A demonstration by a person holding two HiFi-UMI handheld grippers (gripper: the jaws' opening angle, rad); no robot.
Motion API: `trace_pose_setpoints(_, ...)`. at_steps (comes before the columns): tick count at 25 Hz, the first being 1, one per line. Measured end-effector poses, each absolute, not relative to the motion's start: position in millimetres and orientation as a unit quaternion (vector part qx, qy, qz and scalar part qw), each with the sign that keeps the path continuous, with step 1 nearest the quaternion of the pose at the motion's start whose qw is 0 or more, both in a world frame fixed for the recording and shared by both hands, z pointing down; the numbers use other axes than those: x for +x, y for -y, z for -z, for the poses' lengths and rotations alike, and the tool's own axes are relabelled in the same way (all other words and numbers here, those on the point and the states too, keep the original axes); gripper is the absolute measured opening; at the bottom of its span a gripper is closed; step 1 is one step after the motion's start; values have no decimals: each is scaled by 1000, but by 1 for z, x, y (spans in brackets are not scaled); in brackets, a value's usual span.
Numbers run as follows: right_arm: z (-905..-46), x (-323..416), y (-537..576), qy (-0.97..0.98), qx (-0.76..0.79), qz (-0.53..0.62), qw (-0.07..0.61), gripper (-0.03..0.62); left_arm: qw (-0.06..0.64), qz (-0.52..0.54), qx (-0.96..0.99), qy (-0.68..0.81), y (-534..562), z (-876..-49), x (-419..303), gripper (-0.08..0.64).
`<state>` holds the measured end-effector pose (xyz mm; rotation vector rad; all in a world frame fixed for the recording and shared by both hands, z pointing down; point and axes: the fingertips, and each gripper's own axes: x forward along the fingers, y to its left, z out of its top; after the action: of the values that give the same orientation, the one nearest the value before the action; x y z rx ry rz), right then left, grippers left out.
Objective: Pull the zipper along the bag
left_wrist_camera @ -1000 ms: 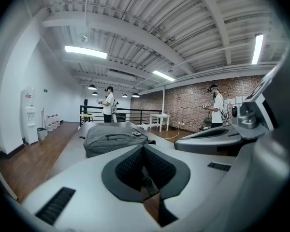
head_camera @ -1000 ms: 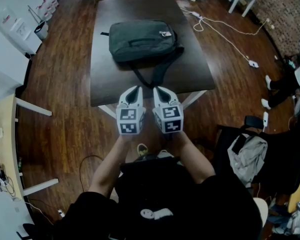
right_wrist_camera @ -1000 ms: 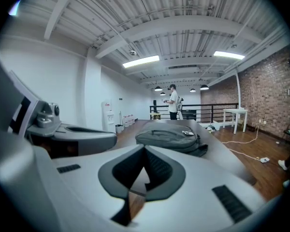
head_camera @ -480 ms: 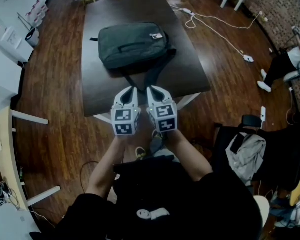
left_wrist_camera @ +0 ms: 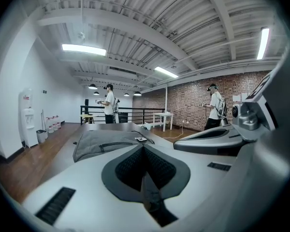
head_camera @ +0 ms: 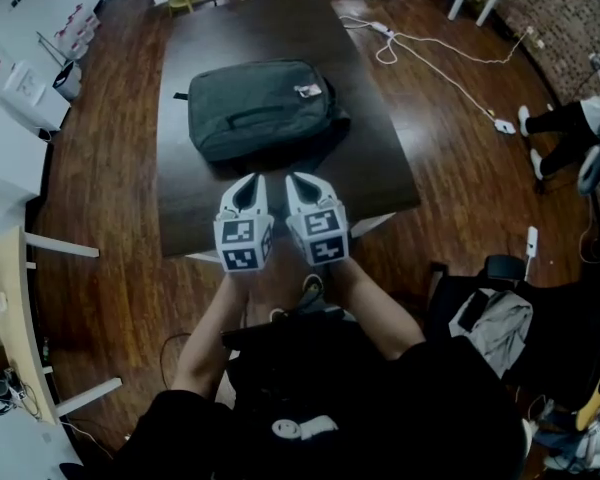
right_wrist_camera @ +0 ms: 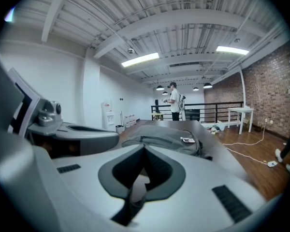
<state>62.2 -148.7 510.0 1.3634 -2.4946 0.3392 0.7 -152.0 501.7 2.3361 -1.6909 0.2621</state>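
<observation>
Left gripper (head_camera: pixel 252 179): clenched, empty.
Right gripper (head_camera: pixel 293 177): clenched, empty.
Bag (head_camera: pixel 258 106): ahead, apart.
Zipper (head_camera: pixel 263 116): perhaps the dark top line; unclear.

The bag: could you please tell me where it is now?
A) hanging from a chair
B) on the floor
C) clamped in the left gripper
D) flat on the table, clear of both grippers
D: the bag lies flat on the table, left gripper and right gripper short of it.

Bag (head_camera: pixel 260 108) was matt dark cloth, softly creased. Table (head_camera: pixel 380 163) looked smooth, dull-sheened (probably wood); floor (head_camera: pixel 115 268) was glossy wood plank. Left gripper (head_camera: pixel 248 182) and right gripper (head_camera: pixel 302 179) wore matt pale plastic shells.
</observation>
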Motion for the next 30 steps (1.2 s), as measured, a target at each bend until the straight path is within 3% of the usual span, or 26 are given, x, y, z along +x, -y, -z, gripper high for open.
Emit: trace_pose_setpoints(30,-524,55,260,863,466,-140,134,14,130,-117,780,600,253,-519,-31,0)
